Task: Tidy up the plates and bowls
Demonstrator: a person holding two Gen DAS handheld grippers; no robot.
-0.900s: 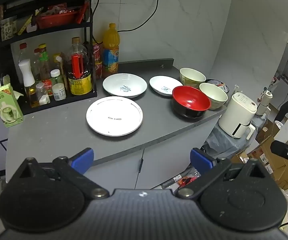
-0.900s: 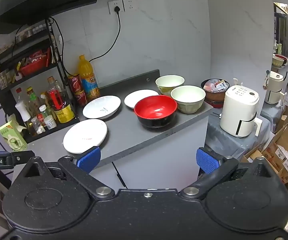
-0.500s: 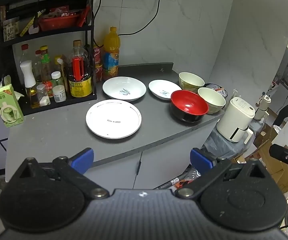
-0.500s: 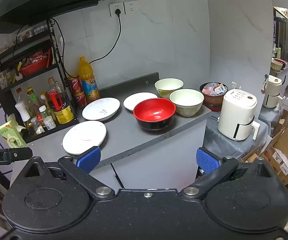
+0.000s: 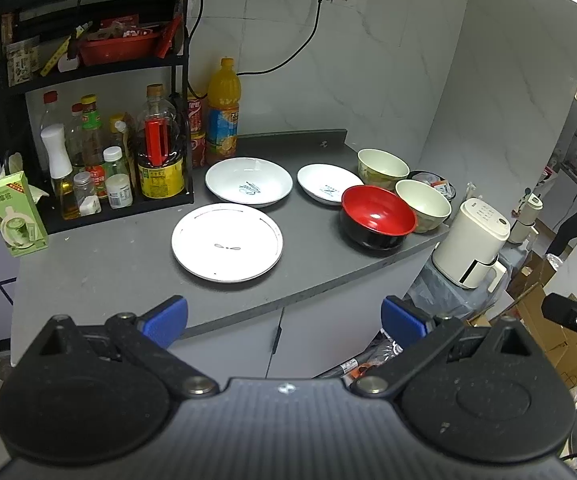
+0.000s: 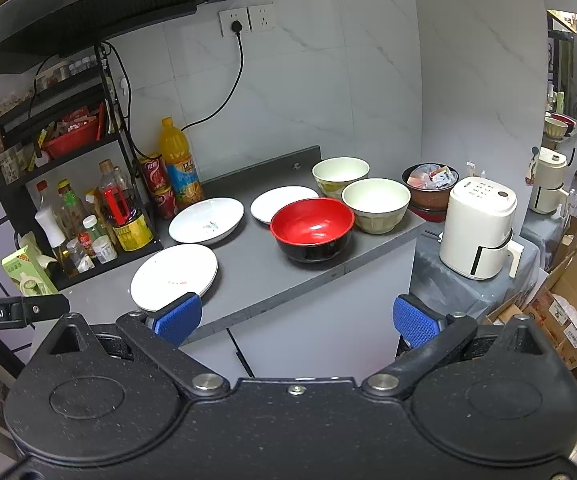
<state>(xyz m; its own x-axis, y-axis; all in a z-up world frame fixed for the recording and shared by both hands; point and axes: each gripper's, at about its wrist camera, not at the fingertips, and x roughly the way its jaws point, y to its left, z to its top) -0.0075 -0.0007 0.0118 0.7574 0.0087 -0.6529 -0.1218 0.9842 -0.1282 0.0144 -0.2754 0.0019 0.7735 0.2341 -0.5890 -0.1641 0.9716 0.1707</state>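
On the grey counter lie a large flat white plate, a deeper white plate behind it and a small white plate to the right. A red-and-black bowl and two cream bowls stand at the right end. The same dishes show in the right wrist view: flat plate, deep plate, small plate, red bowl, cream bowls. My left gripper and right gripper are open, empty, held off the counter's front edge.
A black rack with bottles and jars stands at the counter's left back, with an orange drink bottle and cans beside it. A green carton sits at the left edge. A white appliance and cardboard boxes are lower right.
Both grippers have drawn back and risen slightly from the counter, so the dishes look a little smaller and lower. No dish has moved. Both stay open.
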